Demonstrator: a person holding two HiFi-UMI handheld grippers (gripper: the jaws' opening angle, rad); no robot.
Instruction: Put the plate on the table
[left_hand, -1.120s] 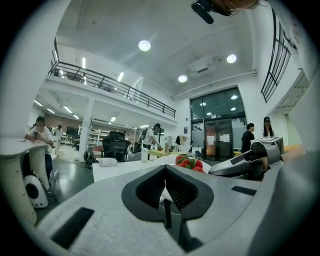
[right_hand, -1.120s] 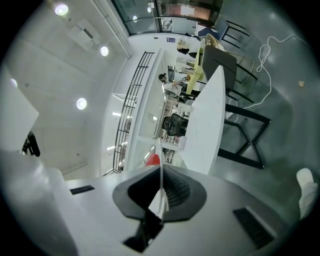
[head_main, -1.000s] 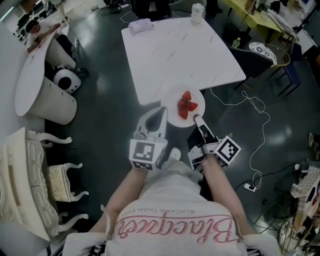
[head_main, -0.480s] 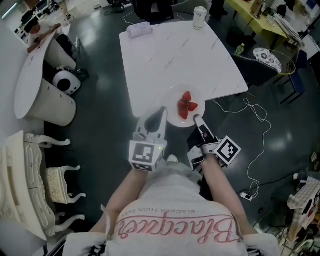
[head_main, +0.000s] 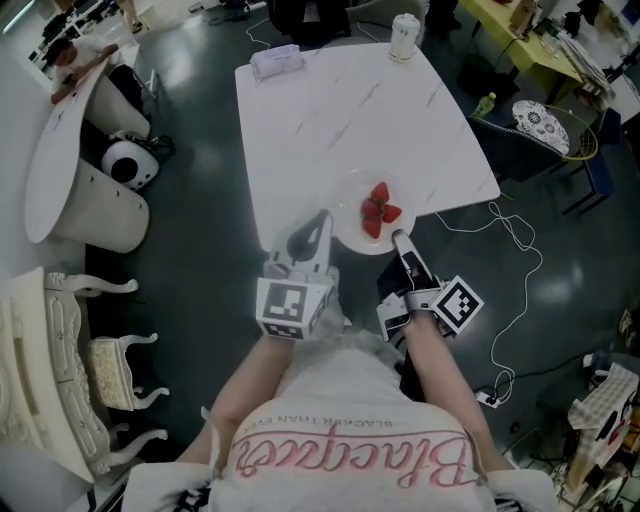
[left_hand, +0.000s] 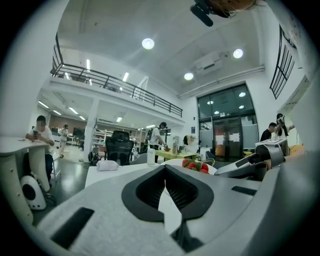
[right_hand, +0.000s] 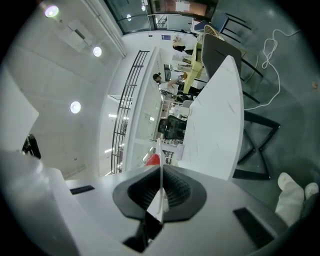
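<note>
Illegible pink script on shirt (head_main: 350, 455)

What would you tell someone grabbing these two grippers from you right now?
Left gripper: shut on the plate's near-left rim.
Right gripper: shut on its near-right rim.
The plate, strawberries on it, is over the white table's near edge, partly overhanging; whether it rests there is unclear.
Done: plate brought to the table.
Left: slide it further in, set it down, open both grippers.
</note>
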